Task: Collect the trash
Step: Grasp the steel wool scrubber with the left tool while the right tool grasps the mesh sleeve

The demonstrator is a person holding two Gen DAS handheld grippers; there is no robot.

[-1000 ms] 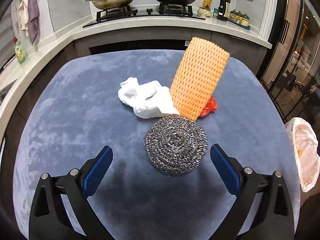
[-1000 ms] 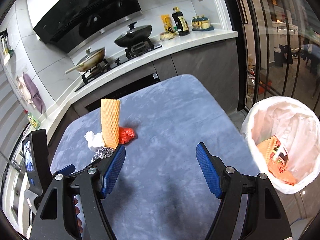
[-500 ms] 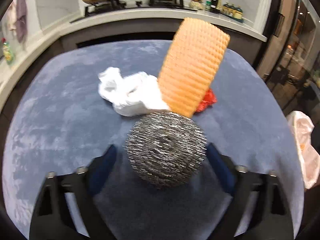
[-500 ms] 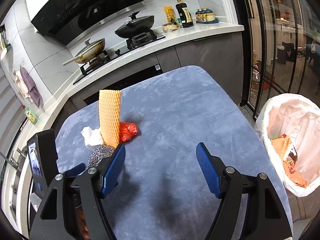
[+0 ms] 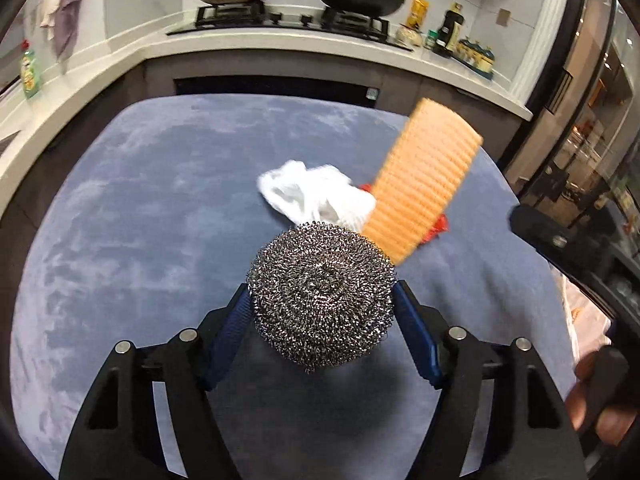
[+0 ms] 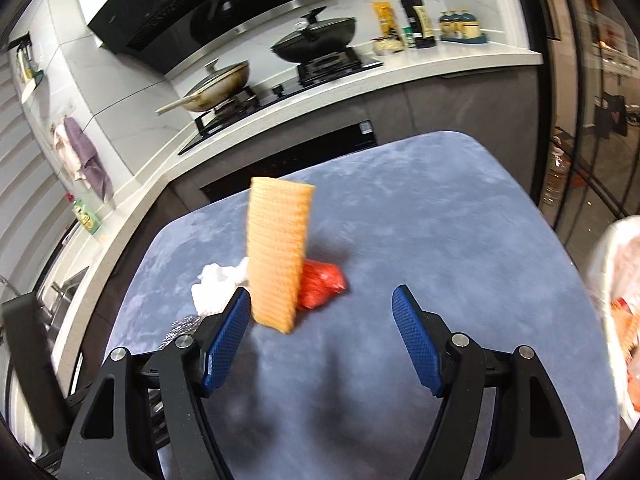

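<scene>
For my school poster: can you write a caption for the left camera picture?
Left claw squeezes a steel wool scrubber beside the orange foam net and white tissue on the blue table.

Scourer (image 5: 322,296) before tissue (image 5: 316,196), sleeve (image 5: 424,180)

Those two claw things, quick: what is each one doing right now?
Left gripper: closed on the steel wool scrubber.
Right gripper: open, holding nothing.
</scene>
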